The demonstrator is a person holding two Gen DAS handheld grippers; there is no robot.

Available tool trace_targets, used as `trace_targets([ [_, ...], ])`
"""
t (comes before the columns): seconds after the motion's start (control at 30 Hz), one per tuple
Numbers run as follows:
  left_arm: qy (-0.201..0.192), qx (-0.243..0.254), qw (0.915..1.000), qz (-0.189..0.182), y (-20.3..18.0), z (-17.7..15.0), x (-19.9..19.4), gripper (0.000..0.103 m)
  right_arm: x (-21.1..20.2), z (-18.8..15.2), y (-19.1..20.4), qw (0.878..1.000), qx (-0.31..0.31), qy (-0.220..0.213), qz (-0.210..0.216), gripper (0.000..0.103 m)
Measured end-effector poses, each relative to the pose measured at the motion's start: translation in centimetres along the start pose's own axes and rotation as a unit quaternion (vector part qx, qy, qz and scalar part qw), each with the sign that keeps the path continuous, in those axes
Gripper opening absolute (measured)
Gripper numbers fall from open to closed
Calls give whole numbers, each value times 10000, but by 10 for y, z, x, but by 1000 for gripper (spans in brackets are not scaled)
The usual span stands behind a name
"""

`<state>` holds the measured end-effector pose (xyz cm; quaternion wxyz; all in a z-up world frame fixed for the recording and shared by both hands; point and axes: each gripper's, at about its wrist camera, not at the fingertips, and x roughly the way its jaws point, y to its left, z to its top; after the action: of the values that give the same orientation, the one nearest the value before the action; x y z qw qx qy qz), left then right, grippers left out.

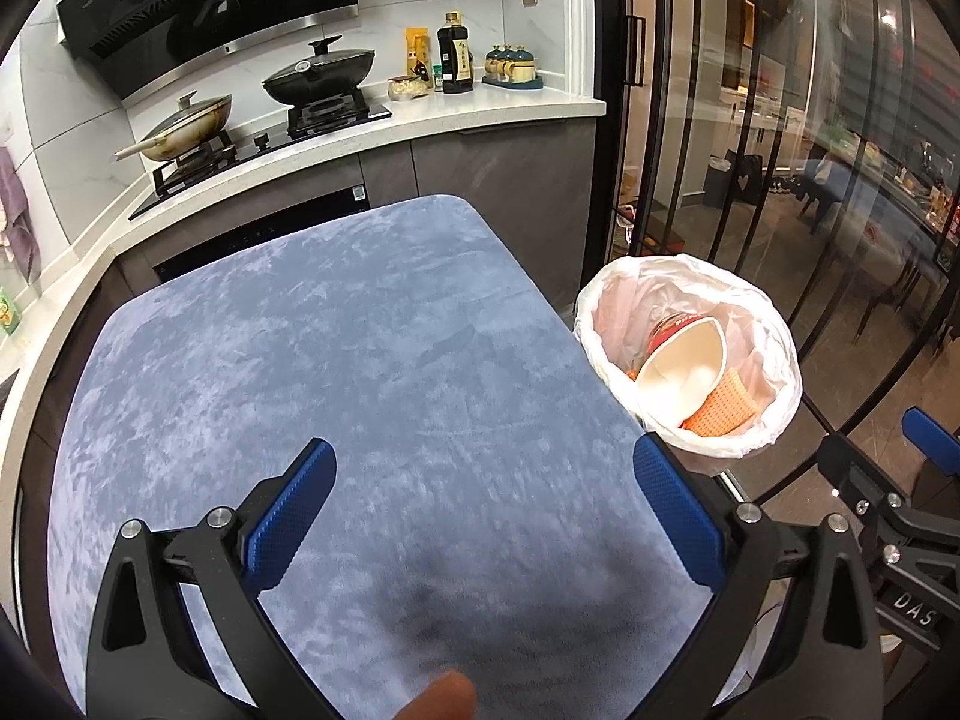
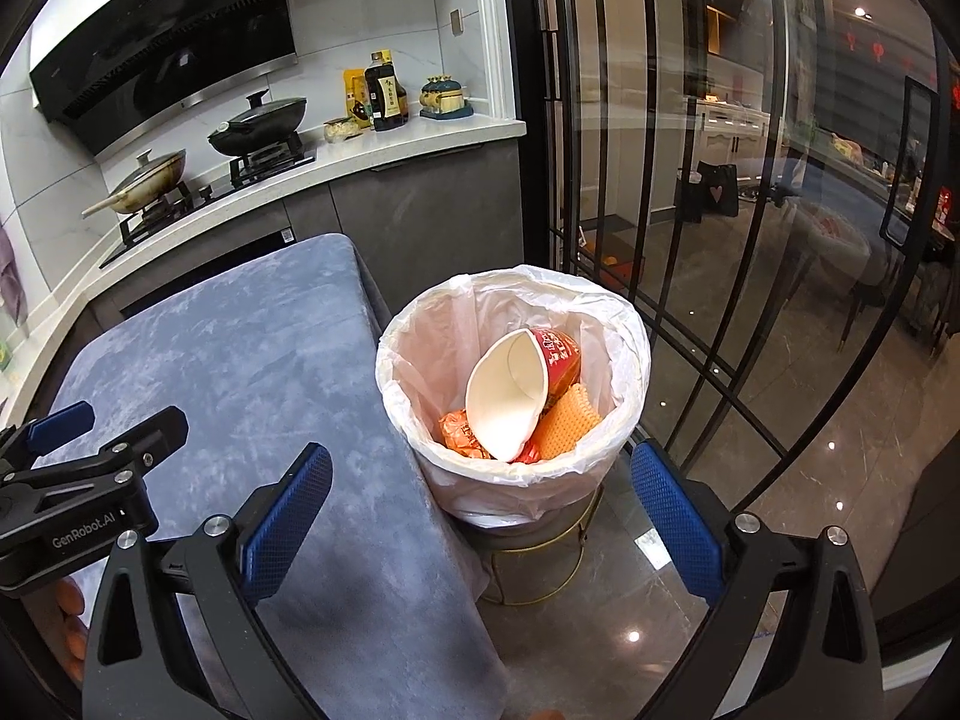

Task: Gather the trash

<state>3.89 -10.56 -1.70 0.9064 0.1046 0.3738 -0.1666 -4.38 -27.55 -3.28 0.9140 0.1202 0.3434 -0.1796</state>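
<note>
- Our left gripper (image 1: 483, 510) hangs over the blue-grey cloth (image 1: 336, 372) on the table, its blue pads wide apart with nothing between them.
- Just right of the table stands the bin (image 1: 774, 360), lined with a white bag.
- In it a paper cup (image 1: 681, 372) lies tilted beside an orange waffle-textured piece (image 1: 720, 411).
- Our right gripper (image 1: 927, 438) shows at the right edge.
</note>
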Motion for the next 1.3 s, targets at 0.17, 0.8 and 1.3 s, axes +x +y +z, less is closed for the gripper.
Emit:
trace_targets([
  [0.17, 80, -1, 10000, 26, -4, -2, 2, 95, 0, -3, -4, 10000, -39, 35, -34, 96],
  [0.8, 202, 96, 9997, 73, -13, -7, 7, 95, -1, -7, -7, 9999, -88, 98, -39, 96],
  [1.3, 229, 124, 9996, 86, -14, -11, 9, 95, 0, -6, -7, 9998, -164, 134, -37, 96],
])
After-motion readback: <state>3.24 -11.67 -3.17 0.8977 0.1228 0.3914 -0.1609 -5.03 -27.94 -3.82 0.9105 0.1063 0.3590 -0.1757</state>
